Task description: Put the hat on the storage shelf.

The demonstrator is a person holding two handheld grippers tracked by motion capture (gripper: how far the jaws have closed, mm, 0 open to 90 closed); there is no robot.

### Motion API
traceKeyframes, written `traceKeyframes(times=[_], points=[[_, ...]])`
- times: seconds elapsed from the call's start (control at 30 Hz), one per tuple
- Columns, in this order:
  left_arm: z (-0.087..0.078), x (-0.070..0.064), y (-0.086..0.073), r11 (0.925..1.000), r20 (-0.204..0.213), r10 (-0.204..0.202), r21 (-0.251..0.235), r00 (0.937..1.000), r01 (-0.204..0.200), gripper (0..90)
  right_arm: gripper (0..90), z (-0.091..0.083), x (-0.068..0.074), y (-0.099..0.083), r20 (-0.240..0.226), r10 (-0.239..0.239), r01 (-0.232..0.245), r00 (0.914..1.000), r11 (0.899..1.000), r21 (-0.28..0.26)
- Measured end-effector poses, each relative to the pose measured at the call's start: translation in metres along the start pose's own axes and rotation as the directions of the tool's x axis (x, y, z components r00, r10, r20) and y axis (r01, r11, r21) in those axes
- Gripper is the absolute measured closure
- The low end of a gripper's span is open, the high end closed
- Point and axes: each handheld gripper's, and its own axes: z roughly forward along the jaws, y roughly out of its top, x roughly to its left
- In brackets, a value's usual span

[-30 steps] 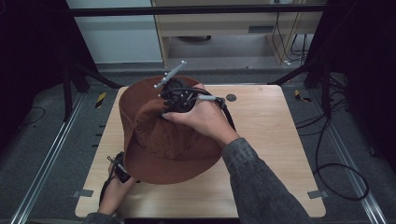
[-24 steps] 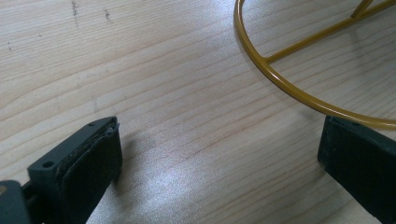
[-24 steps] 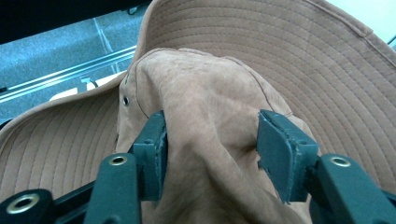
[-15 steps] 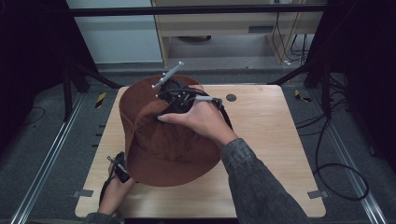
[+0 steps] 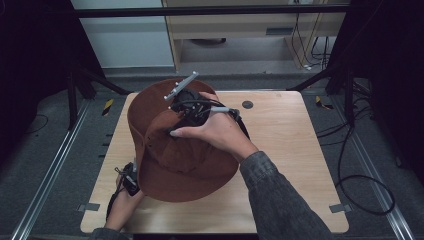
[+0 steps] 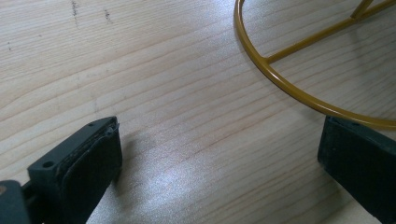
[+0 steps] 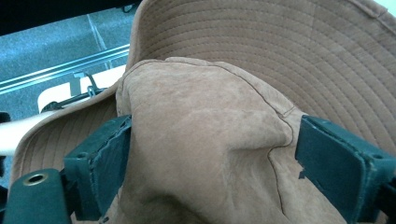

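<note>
A brown hat [image 5: 175, 150] sits mid-table [image 5: 280, 150], tilted, over a yellow wire stand [image 6: 299, 88]. The right gripper [image 7: 210, 154] has its jaws spread wide around the hat's bunched crown, pads touching the suede. The left gripper [image 6: 219, 163] gapes wide and empty above bare wood at the hat's near-left brim, beside the stand's ring.

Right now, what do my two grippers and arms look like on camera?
The right gripper is black, with looping black cables and a grey three-cornered plate on top; its jaws carry dark pads. The right arm wears a grey sleeve. The left gripper is black too, with dark rectangular jaw pads on screw-holed mounts.
</note>
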Motion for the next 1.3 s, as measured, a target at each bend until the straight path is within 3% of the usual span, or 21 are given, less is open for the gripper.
traceKeyframes(times=[0.3,0.67,0.97,1.3], points=[[0.0,0.0,0.0,1.0,0.002,0.0,0.0,1.0,0.0,0.0,9.8,0.002,0.0,-0.009,-0.008,0.01,-0.01,0.9999,1.0,0.003],[0.0,0.0,0.0,1.0,0.003,0.003,-0.001,1.0,-0.003,0.0,7.8,-0.012,0.004,-0.015,-0.016,0.001,-0.001,0.9999,0.999,-0.034],[0.0,0.003,-0.001,0.9999,0.01,0.012,-0.003,0.9999,-0.012,0.0,5.7,-0.032,-0.002,-0.028,0.0,0.01,-0.01,0.9999,0.997,-0.078],[-0.001,0.003,-0.001,1.0,0.007,0.008,-0.005,0.9999,-0.008,0.0,5.9,-0.069,-0.018,-0.059,0.047,0.056,-0.048,0.9974,0.988,-0.149]])
